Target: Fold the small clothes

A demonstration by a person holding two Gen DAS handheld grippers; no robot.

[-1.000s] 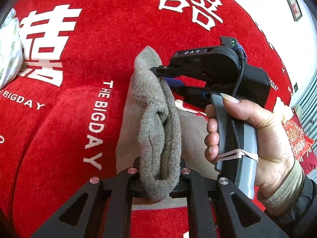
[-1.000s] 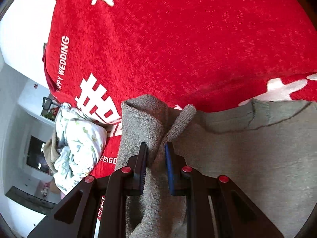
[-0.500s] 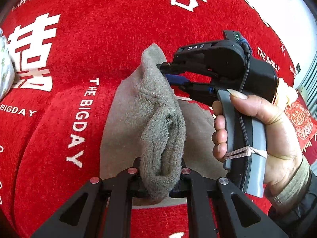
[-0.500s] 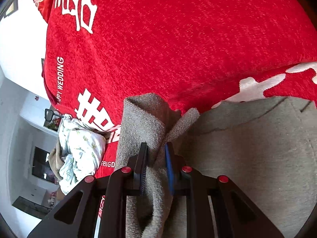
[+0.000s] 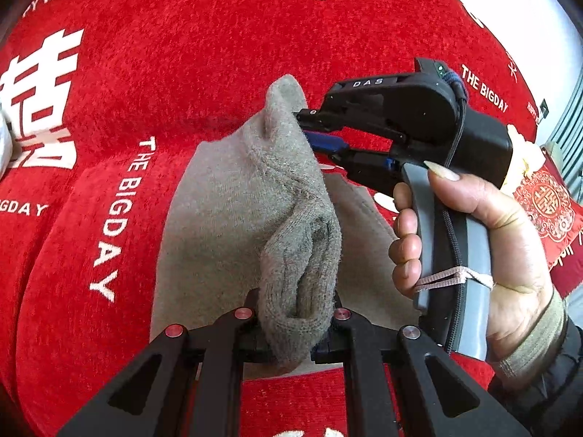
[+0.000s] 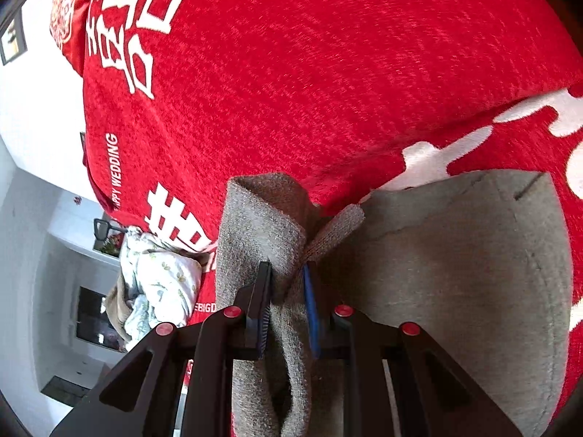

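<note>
Grey garment (image 5: 251,196) is bunched into a raised ridge w/ its lower layer flat on the red blanket (image 5: 204,54). Your left tongs (image 5: 296,322) pinch its near end; right tongs (image 6: 288,306) pinch its far end. Printed cloth pile (image 6: 156,284) lies well apart at the blanket's edge.

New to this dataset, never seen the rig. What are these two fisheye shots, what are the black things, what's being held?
There is no robot here: a person holds a two-finger tool in each hand, and each tool has a camera looking along its fingers. The left camera view shows the left gripper at the bottom edge, and beyond it the person's right hand squeezing the right gripper. The other picture is that right gripper's own view. Both are shut on one grey knitted garment, each pinching a bunched fold, with the rest lying on a red blanket with white lettering. A pale printed cloth lies bunched further off.
</note>
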